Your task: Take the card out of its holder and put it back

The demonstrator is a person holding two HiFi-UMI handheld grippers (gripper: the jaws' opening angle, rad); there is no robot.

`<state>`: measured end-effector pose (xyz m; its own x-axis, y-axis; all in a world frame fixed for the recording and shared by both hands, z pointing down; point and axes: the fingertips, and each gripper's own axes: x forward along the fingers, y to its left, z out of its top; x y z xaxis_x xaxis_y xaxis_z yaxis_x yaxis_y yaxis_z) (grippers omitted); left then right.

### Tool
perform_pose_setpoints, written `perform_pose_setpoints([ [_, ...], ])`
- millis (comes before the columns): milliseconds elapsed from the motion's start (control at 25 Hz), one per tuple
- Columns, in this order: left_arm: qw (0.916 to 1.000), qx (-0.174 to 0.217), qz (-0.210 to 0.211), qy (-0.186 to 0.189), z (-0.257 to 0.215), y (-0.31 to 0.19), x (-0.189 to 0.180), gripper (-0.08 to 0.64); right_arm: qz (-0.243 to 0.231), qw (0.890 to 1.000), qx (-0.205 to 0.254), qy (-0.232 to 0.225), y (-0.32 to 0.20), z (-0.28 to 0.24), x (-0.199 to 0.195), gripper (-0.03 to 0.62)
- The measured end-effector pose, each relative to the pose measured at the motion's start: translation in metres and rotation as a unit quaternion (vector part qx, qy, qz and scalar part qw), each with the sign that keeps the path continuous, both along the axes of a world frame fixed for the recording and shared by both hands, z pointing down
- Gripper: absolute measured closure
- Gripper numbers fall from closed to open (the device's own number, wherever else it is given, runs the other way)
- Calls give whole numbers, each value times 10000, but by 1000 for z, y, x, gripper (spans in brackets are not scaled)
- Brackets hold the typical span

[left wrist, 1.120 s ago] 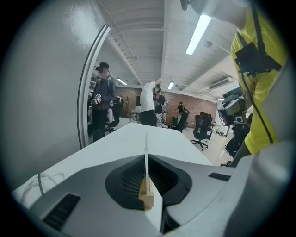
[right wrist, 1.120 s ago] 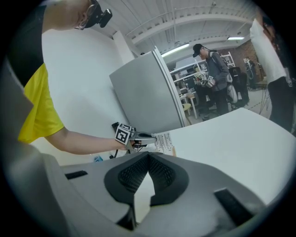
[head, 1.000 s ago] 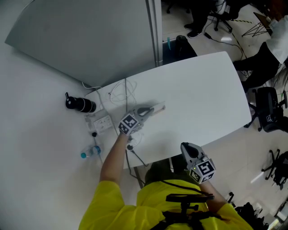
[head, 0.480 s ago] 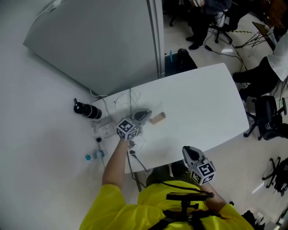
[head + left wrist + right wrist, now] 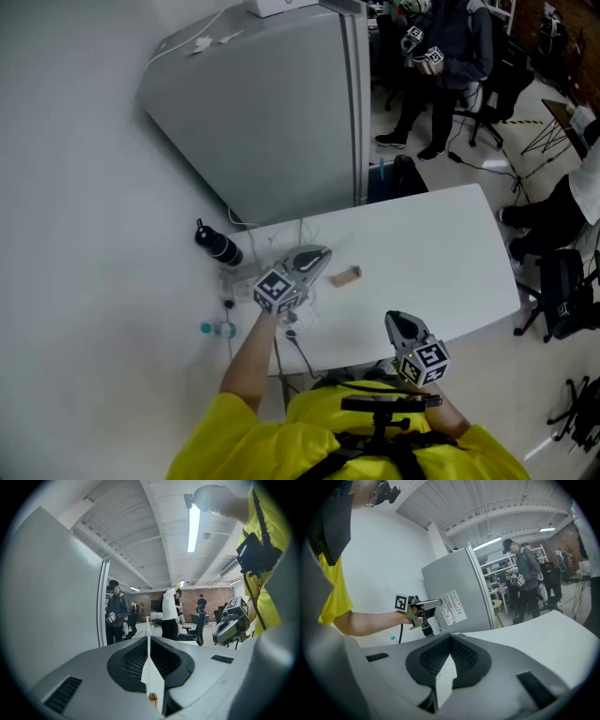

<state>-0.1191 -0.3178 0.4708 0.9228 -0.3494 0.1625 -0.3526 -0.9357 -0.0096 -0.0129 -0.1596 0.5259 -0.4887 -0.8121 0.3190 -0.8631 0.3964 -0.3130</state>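
On the white table [image 5: 441, 234] sits the small tan holder [image 5: 346, 277]. Our left gripper [image 5: 317, 255] pinches the card [image 5: 148, 626] edge-on just beside it; our right gripper [image 5: 397, 323] is closed, empty. We judge the card light, thin and bendy, best held near one edge.

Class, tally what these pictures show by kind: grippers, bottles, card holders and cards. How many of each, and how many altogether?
Grippers: 2, the left gripper and the right gripper
Bottles: 2, the black bottle and the clear bottle
Holders: 1, the card holder
Cards: 1, the card between the left gripper's jaws
Total: 6
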Motion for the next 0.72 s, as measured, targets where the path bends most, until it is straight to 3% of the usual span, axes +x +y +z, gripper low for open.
perform_pose_setpoints([
  [200, 9999, 151, 7, 36, -17, 14, -1, 551, -51, 9999, 131, 70, 0, -5, 6, 588],
  [440, 9999, 142, 62, -56, -18, 19, -3, 551, 8, 9999, 101, 73, -1, 0, 10, 588],
  [720, 9999, 50, 17, 111, -18, 14, -5, 551, -48, 9999, 54, 100, -4, 1, 7, 588],
])
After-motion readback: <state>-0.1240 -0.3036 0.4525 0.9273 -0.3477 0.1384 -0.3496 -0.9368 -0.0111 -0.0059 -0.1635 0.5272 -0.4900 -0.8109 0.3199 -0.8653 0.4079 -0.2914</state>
